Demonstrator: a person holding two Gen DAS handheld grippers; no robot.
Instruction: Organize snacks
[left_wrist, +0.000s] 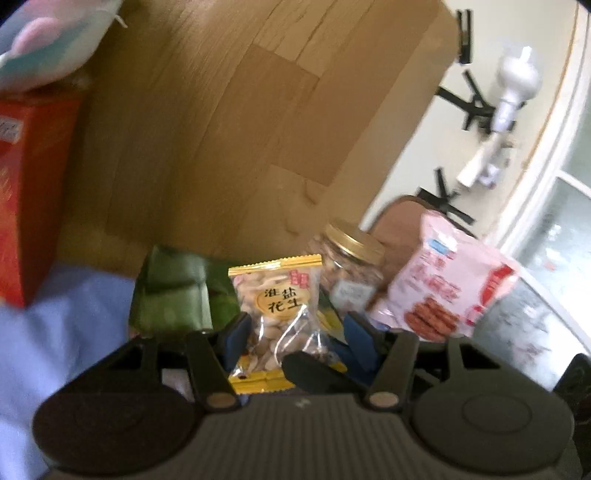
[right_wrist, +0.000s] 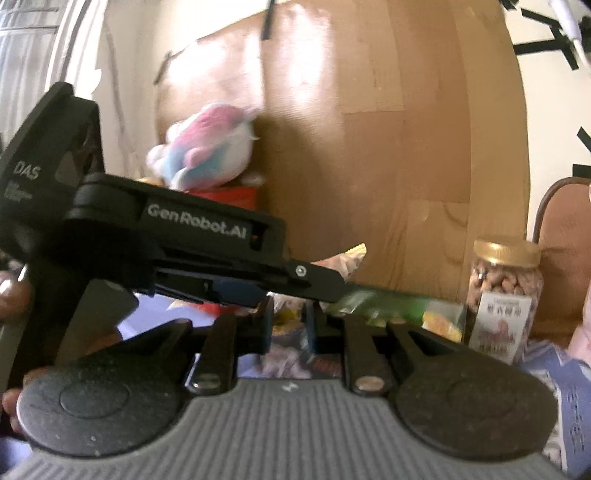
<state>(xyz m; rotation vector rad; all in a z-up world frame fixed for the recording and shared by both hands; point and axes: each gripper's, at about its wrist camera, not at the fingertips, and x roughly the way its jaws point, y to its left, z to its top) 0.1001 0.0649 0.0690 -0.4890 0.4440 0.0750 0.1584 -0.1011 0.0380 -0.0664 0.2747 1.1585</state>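
The left gripper (left_wrist: 293, 332) has its blue-padded jaws part-way open and pressed on a small yellow-edged peanut packet (left_wrist: 275, 314), which stands upright between them, its clear window showing pale nuts. Behind it in the left wrist view lie a green packet (left_wrist: 173, 291), a gold-lidded jar of nuts (left_wrist: 349, 264) and a pink snack bag (left_wrist: 448, 284), with a red box (left_wrist: 29, 192) at the left under a pastel plush toy (left_wrist: 51, 40). A light blue cloth (left_wrist: 66, 332) covers the counter. In the right wrist view the right gripper (right_wrist: 288, 326) has its jaws narrowly apart; something blurred and colourful sits between them, but whether the pads press on it cannot be told. The left gripper's black body crosses that view above them.
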